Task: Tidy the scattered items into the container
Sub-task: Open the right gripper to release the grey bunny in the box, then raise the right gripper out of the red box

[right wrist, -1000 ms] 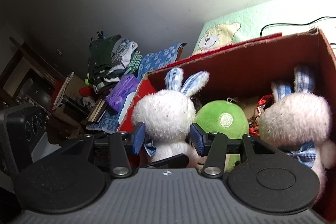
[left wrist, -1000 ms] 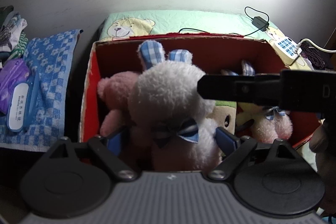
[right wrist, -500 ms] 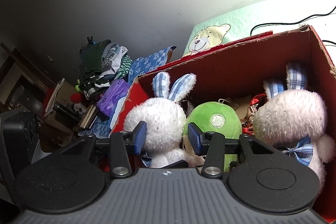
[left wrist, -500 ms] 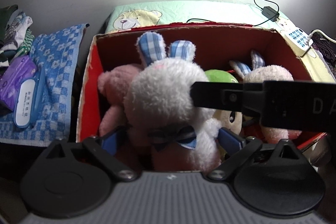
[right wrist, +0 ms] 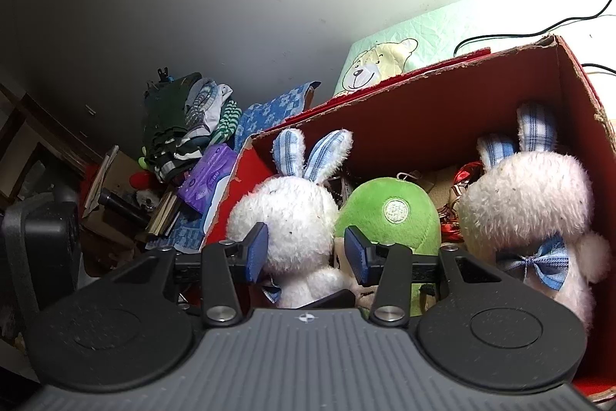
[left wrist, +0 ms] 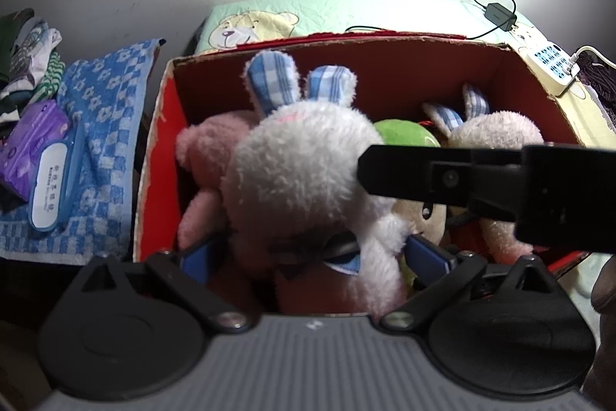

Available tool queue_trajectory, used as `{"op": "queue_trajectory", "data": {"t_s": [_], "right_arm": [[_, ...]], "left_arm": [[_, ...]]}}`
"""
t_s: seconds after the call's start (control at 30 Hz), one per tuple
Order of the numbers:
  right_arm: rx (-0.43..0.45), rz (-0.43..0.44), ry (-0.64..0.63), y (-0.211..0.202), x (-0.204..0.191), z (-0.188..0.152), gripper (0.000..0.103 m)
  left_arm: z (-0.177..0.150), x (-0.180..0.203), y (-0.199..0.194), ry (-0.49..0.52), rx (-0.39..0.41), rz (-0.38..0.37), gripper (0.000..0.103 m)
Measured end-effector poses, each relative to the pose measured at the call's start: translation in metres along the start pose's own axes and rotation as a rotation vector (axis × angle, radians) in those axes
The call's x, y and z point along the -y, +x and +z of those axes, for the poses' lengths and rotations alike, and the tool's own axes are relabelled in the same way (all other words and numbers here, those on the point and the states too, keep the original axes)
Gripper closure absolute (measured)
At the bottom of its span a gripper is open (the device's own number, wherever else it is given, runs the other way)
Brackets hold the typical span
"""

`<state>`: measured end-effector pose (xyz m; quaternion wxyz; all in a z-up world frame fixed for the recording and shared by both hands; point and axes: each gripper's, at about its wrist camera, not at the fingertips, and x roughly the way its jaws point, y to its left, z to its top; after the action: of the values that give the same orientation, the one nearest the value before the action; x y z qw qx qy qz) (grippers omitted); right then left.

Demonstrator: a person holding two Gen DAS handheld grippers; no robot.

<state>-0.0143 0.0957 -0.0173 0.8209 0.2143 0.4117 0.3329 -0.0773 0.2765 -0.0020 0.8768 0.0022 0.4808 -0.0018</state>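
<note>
Blue pads of both grippers, left (left wrist: 313,257) and right (right wrist: 306,251), spread around the white rabbit (left wrist: 308,180) inside the red box (left wrist: 385,64), beside the green toy (right wrist: 385,214): the placing step apparently ends, next calling for a clean withdrawal.

The red cardboard box (left wrist: 385,72) is viewed steeply from above and close by the left wrist camera, faced toward the wall. From lower and farther right, the box (right wrist: 442,110) is viewed obliquely leftward by the right wrist camera. The white rabbit plush (left wrist: 304,180) (right wrist: 288,214) is shared by both views.
</note>
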Motion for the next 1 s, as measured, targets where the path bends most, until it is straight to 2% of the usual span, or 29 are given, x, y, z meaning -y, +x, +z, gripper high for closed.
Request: {"op": "queue_trajectory", "data": {"t_s": [0.2, 0.4, 0.63, 1.0], "right_arm": [[0.029, -0.002, -0.025, -0.013, -0.003, 0.001, 0.056], [0.056, -0.015, 0.004, -0.022, 0.004, 0.000, 0.056], [0.077, -0.075, 0.049, -0.028, 0.012, -0.002, 0.056], [0.052, -0.139, 0.029, -0.033, 0.010, -0.011, 0.056]], "left_arm": [[0.001, 0.004, -0.009, 0.016, 0.015, 0.019, 0.003], [-0.001, 0.007, -0.008, 0.019, 0.000, 0.033, 0.003], [-0.003, 0.008, -0.011, 0.006, -0.014, 0.076, 0.005], [-0.008, 0.009, -0.018, -0.014, -0.013, 0.116, 0.005]]}}
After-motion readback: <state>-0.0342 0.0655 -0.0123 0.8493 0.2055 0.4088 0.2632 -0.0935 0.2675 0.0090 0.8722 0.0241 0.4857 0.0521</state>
